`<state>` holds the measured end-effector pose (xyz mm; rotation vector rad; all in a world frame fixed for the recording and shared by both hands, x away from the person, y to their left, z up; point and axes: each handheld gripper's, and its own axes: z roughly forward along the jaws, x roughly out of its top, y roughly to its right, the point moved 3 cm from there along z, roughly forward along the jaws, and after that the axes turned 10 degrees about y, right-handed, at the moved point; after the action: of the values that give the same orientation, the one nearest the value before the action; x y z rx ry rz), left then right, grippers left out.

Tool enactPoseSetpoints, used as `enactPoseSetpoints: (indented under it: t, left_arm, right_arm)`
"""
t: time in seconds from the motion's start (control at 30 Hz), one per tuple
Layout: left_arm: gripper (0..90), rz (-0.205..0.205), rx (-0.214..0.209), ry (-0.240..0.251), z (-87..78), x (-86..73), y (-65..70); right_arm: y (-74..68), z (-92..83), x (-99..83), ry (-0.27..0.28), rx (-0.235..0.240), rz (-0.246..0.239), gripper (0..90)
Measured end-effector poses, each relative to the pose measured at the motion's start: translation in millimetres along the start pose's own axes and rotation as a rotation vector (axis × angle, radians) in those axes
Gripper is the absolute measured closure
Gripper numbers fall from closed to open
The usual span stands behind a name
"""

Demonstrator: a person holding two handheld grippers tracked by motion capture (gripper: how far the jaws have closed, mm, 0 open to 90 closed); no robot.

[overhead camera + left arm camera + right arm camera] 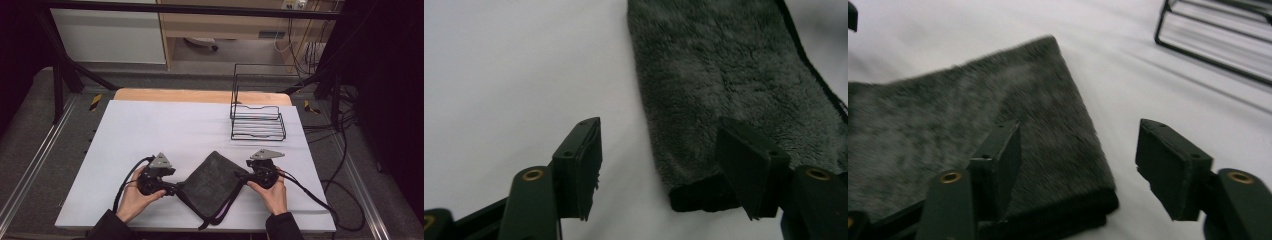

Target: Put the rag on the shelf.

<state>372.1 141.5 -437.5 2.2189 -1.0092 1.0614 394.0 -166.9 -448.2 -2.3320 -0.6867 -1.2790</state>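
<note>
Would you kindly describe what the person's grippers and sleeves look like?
Both the left gripper and right gripper are black, each topped by a grey three-cornered plate and trailing a black cable. The flat black jaws pivot on brass-coloured rivets. The sleeves are dark.

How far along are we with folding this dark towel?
Done: the dark towel lies folded into a compact layered square on the white table cover. In hand: nothing is gripped; the left gripper and right gripper each straddle a corner with open fingers, pads not pressing. Left: probably another fold or a move toward the wire rack, which holds nothing.
</note>
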Motion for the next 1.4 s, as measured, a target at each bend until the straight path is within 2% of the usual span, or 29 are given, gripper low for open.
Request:
enactPoseSetpoints:
  t: [0.17, 0.27, 0.37, 0.4, 0.43, 0.7, 0.83, 0.97, 1.0, 1.2, 1.23, 1.4]
  left_arm:
    - [40.2, -0.006, -0.037, -0.063, 14.4, -10.5, 7.3]
    - [44.3, -0.026, -0.051, -0.071, 15.6, -17.6, 8.1]
    - [46.9, -0.047, -0.059, -0.066, 13.3, -21.0, 8.3]
    - [47.7, -0.053, -0.059, -0.068, 12.9, -21.7, 8.7]
    - [50.7, -0.057, -0.058, -0.070, 12.4, -22.4, 9.3]
    - [59.8, -0.062, -0.040, -0.080, 13.1, -23.1, 17.5]
    - [64.8, -0.083, -0.045, -0.088, 12.9, -22.5, 18.6]
    - [71.0, -0.060, -0.028, -0.091, 11.9, -21.5, 22.7]
    - [74.2, -0.055, -0.025, -0.091, 11.6, -21.4, 23.5]
    - [77.8, -0.057, -0.020, -0.091, 8.2, -21.5, 26.7]
    - [78.2, -0.061, -0.022, -0.089, 7.6, -21.7, 27.2]
    - [78.6, -0.093, -0.021, -0.080, 3.9, -24.3, 30.5]
  right_arm:
    - [7.9, 0.5, -12.2, -0.027, -0.013, 0.037, 46.9]
    - [8.8, 2.2, -18.3, -0.045, 0.001, 0.054, 54.3]
    - [6.8, 3.3, -20.0, -0.049, 0.003, 0.058, 57.2]
    - [6.1, 3.2, -20.9, -0.059, 0.005, 0.062, 58.2]
    - [4.9, 3.3, -21.5, -0.057, 0.015, 0.066, 62.9]
    - [4.9, 5.8, -22.8, -0.073, 0.024, 0.097, 64.1]
    - [5.6, 7.1, -22.3, -0.081, 0.031, 0.115, 67.7]
    - [5.5, 7.4, -20.8, -0.079, 0.048, 0.119, 74.3]
    - [6.3, 7.7, -19.1, -0.081, 0.057, 0.116, 78.1]
    - [5.8, 14.7, -11.1, -0.072, 0.062, 0.075, 80.7]
    - [5.9, 18.5, -7.4, -0.073, 0.066, 0.051, 81.0]
    - [5.5, 31.2, 5.1, -0.050, 0.078, 0.017, 81.2]
